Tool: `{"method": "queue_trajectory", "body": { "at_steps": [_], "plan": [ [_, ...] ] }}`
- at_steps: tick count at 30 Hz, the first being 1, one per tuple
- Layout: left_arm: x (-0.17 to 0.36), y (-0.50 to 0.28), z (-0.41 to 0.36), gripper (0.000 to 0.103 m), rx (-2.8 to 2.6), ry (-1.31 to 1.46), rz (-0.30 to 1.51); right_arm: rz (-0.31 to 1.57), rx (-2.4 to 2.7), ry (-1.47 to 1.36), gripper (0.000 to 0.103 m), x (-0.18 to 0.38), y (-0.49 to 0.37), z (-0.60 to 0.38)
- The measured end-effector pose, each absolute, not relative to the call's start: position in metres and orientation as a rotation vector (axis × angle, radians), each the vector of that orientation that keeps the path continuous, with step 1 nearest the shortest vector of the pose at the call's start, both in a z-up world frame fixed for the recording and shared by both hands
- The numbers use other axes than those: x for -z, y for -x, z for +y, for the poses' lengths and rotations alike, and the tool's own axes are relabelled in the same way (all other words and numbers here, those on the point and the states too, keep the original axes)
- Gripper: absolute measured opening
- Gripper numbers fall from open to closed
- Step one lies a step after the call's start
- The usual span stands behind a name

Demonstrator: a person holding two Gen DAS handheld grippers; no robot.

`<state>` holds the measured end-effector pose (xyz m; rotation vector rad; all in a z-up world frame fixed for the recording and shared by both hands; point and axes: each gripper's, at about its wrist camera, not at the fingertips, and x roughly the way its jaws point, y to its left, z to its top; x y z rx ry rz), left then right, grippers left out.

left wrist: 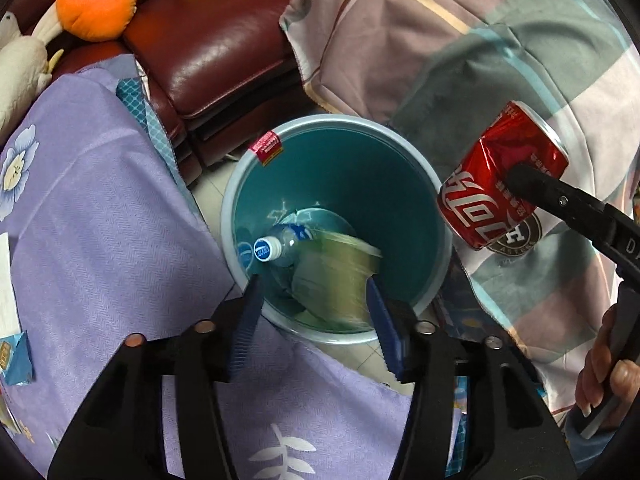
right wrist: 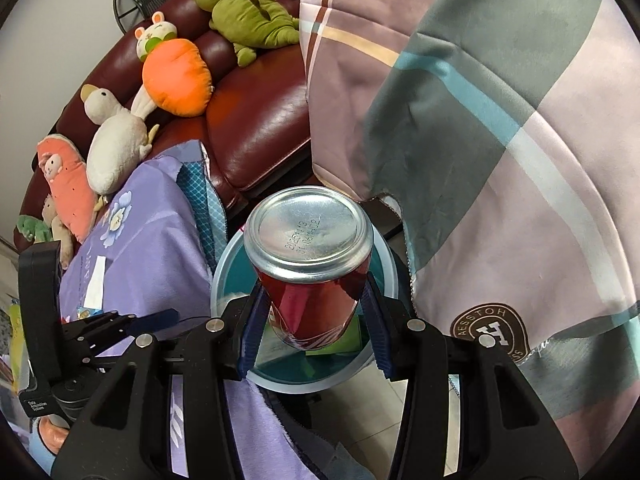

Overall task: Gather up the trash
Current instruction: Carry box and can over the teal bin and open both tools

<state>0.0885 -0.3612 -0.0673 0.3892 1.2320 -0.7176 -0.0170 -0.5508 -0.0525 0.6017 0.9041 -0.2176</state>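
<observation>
A teal trash bin [left wrist: 240, 184] stands on the floor between two cloth-covered surfaces; it also shows in the right wrist view [right wrist: 384, 264]. Inside lie a clear plastic bottle with a white cap [left wrist: 280, 246] and a blurred greenish package [left wrist: 336, 276]. My left gripper [left wrist: 316, 308] is open and empty above the bin's near rim. My right gripper [right wrist: 312, 300] is shut on a dented red cola can [right wrist: 308, 264], held above the bin's right rim; the can also shows in the left wrist view [left wrist: 492, 184].
A dark red leather sofa [left wrist: 208, 60] with plush toys [right wrist: 176, 72] stands behind the bin. A purple flowered cloth [left wrist: 100, 220] lies left, a plaid cloth [left wrist: 480, 40] right. A blue wrapper [left wrist: 16, 356] and white paper [left wrist: 6, 280] lie on the purple cloth.
</observation>
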Motion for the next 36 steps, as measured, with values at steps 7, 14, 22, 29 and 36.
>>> {"method": "queue_trajectory", "body": {
  "at_steps": [7, 14, 22, 29, 36],
  "plan": [
    [0.071, -0.082, -0.346, 0.073, 0.695, -0.394, 1.231, 0.928, 0.212, -0.591, 0.044, 0.056, 0.008, -0.546],
    [0.063, -0.08, -0.328, 0.081, 0.701, -0.366, 1.215, 0.944, 0.212, -0.564, 0.044, 0.056, -0.003, -0.538],
    [0.054, -0.082, -0.311, 0.088, 0.697, -0.331, 1.193, 0.989, 0.219, -0.537, 0.064, 0.064, -0.024, -0.528],
    [0.051, -0.079, -0.295, 0.09, 0.699, -0.301, 1.198, 1.015, 0.224, -0.516, 0.074, 0.061, -0.02, -0.518],
    [0.041, -0.069, -0.267, 0.091, 0.684, -0.263, 1.181, 1.025, 0.225, -0.491, 0.078, 0.045, -0.008, -0.502]
  ]
}}
